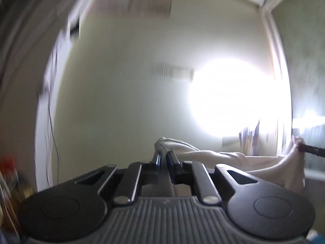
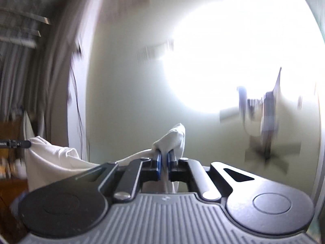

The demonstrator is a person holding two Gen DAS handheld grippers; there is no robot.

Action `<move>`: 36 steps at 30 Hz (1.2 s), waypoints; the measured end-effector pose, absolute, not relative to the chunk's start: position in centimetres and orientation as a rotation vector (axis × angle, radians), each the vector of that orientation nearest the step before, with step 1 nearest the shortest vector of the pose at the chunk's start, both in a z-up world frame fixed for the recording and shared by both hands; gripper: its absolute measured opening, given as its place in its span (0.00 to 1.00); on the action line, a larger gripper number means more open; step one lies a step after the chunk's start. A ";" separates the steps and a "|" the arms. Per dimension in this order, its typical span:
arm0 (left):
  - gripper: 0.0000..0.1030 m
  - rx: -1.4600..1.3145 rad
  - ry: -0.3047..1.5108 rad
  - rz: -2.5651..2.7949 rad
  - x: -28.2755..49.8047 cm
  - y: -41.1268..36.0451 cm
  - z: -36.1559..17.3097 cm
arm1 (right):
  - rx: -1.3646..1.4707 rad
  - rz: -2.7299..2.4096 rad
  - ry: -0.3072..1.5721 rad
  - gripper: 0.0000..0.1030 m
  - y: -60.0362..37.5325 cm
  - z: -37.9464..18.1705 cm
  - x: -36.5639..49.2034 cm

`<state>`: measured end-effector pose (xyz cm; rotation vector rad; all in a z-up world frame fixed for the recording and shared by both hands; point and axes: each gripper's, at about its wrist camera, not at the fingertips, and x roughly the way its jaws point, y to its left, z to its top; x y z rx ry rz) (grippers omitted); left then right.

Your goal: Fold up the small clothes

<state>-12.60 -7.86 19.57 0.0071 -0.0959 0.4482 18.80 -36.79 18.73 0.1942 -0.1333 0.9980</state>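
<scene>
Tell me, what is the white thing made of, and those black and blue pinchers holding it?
The white garment looks like soft, thin fabric, maybe cotton: it sags, wrinkles and bunches where pinched. The right gripper seems to be matte black hard plastic with a ribbed top; its fingers carry glossy blue pads, possibly rubber. The left gripper looks the same. Blur leaves the details uncertain.

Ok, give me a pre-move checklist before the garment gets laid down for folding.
1. Left gripper shut on white garment: ok.
2. Right gripper shut on the garment's other corner: ok.
3. Cloth spans between both grippers, raised: ok.
4. Cloth free of twists: cannot tell, folds bunch at the fingers.
5. Surface below ready: cannot tell, out of view.
6. View sharp enough to aim: not ok, blurred and glare from the bright window.
</scene>
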 end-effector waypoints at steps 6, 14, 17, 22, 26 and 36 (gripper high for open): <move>0.08 0.159 -0.308 0.497 -14.5 -14.0 28.4 | 0.264 0.933 -0.348 0.00 -41.5 26.9 14.0; 0.08 0.205 -0.282 0.528 -9.7 -13.9 29.1 | 0.309 0.936 -0.348 0.00 -43.6 29.4 15.8; 0.08 0.170 -0.176 0.541 -6.0 -11.2 26.0 | 0.303 0.951 -0.265 0.00 -41.1 26.9 19.7; 0.08 0.060 0.037 0.556 2.9 -5.4 20.0 | 0.255 0.905 -0.080 0.00 -35.0 22.3 26.7; 0.13 0.021 0.151 0.607 12.0 -1.4 13.7 | 0.235 0.816 0.078 0.00 -28.0 18.3 34.6; 0.14 -0.127 0.528 0.587 11.6 3.2 -0.8 | 0.157 0.810 0.450 0.47 -25.1 1.3 41.7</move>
